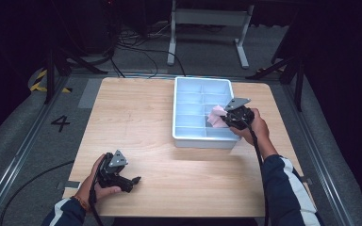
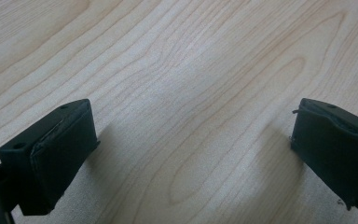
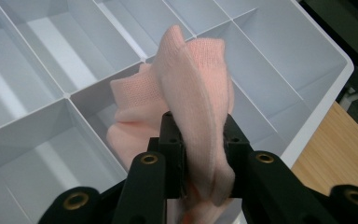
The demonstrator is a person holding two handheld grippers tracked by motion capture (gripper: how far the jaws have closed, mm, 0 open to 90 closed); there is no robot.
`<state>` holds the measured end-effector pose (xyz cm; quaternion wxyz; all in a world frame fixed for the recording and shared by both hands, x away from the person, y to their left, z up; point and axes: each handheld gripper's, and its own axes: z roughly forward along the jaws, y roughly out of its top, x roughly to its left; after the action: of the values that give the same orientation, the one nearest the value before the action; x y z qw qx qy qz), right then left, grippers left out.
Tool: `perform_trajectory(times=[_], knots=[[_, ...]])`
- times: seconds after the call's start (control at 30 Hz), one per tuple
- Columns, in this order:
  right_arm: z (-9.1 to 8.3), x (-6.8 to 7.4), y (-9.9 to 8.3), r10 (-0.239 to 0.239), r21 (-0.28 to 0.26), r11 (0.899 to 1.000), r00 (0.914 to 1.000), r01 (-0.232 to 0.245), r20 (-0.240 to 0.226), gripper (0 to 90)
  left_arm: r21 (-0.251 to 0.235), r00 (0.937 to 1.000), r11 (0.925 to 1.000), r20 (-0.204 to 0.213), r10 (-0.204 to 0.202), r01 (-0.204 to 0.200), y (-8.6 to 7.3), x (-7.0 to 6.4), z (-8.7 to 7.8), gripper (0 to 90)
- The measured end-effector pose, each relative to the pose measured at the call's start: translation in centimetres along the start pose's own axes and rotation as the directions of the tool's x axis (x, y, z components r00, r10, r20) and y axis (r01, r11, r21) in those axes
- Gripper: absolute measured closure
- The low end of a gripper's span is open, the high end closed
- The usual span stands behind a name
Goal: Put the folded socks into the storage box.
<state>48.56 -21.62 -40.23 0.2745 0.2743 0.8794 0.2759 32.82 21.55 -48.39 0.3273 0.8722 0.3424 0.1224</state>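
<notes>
A pale pink knitted cloth (image 3: pixel 191 98) is pinched between the jaws of my right gripper (image 3: pixel 203 154), which is shut on it. The cloth (image 1: pixel 216 116) hangs over a right-hand compartment of the white divided tray (image 1: pixel 184 136), its lower folds dipping inside. My right gripper (image 1: pixel 231 117) hovers at the tray's right edge in the high view. My left gripper (image 1: pixel 131 182) rests near the table's front left corner, held low over the wood. Its jaws stand wide apart in the left gripper view, with bare wood between them (image 2: pixel 191 140).
The tray has several compartments (image 3: pixel 37 51), the others bare. The wooden table (image 1: pixel 132 117) stretches left of the tray. Cables and a metal stand (image 1: pixel 207 19) lie on the floor beyond the far edge.
</notes>
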Motion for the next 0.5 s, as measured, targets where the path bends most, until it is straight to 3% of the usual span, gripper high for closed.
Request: perform_trajectory(times=[0.13,0.5], knots=[[0.53,-0.04,-0.02,-0.006,0.026,1.0,1.0,0.006,0.002,75.9,0.0,1.0,1.0,0.0,0.0,0.0,0.0,0.0,0.01,0.3],[1.13,0.46,0.39,-0.071,0.078,0.994,0.9946,0.077,-0.075,75.9,0.001,1.0,1.0,0.0,0.0,0.0,0.0,0.0,-0.01,0.3]])
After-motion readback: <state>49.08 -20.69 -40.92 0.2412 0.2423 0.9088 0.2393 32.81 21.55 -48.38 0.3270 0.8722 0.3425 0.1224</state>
